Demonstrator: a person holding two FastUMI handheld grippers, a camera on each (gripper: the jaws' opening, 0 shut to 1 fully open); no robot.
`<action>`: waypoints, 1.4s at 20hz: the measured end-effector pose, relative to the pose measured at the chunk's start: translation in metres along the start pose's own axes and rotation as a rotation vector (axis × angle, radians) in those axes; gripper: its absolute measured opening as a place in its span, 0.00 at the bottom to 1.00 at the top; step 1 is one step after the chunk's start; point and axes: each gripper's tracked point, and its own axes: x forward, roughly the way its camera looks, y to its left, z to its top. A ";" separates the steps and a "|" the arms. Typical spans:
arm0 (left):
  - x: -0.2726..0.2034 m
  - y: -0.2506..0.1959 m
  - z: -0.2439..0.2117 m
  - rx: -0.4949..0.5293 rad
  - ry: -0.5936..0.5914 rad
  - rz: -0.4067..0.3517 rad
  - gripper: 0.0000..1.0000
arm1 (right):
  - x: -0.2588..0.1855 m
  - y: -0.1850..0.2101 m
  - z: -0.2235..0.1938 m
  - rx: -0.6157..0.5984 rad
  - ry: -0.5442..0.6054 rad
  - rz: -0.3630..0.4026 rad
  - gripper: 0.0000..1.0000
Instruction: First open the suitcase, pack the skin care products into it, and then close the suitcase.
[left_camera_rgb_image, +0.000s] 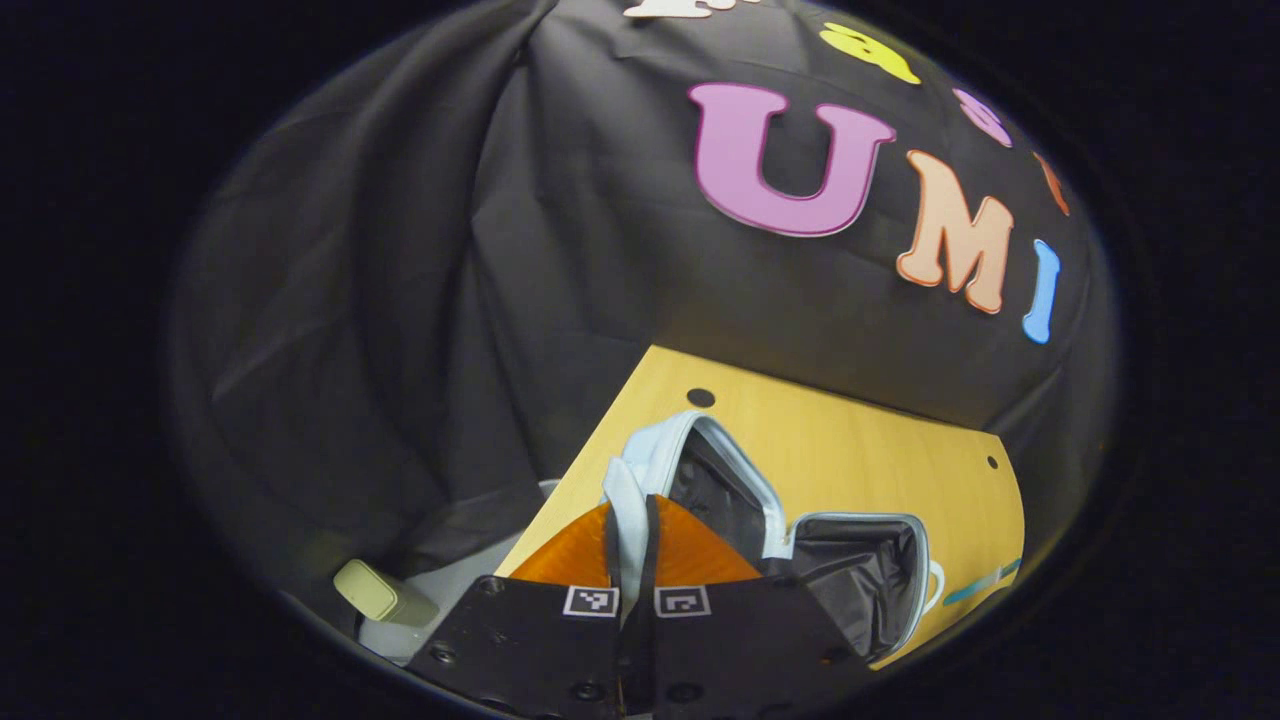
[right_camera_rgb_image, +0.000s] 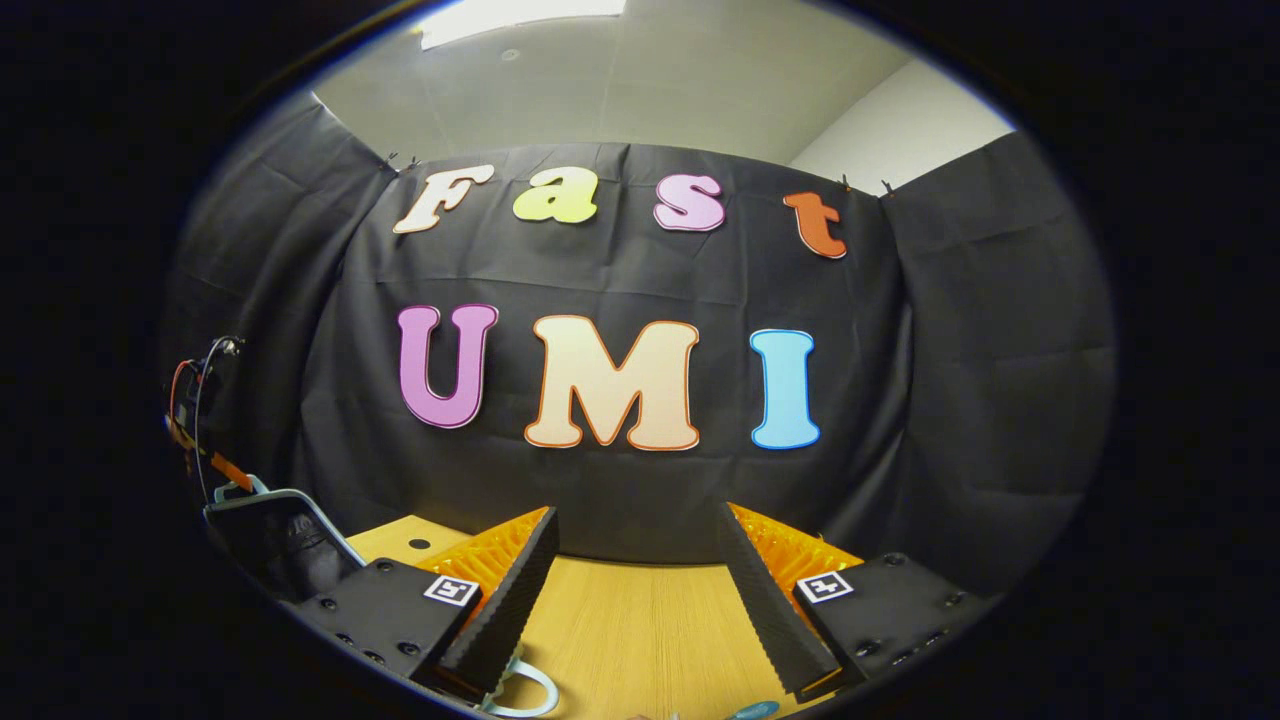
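On table (left_camera_rgb_image: 850, 440), one open suitcase (left_camera_rgb_image: 800, 540), left tongs (left_camera_rgb_image: 630, 545) gripping lid.

The left gripper (left_camera_rgb_image: 630, 560) has its fingers pinched together on the suitcase lid's (left_camera_rgb_image: 660, 455) pale edge, which rises between them. The right gripper (right_camera_rgb_image: 635, 580) is level, fingers spread wide, with nothing between them.

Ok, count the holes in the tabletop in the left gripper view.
2. One hole sits near the far corner of the table, behind the open suitcase; the other hole is near the right edge. The suitcase may hide more.
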 end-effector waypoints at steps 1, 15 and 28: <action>0.005 0.011 -0.008 -0.027 0.015 0.012 0.00 | 0.002 0.002 -0.002 -0.002 0.006 0.002 0.99; 0.102 0.089 -0.125 -0.211 0.284 0.087 0.00 | 0.006 -0.007 -0.021 -0.010 0.093 -0.026 0.99; -0.006 0.089 -0.032 -0.035 -0.236 0.447 0.96 | -0.011 -0.079 -0.010 0.008 0.052 0.004 1.00</action>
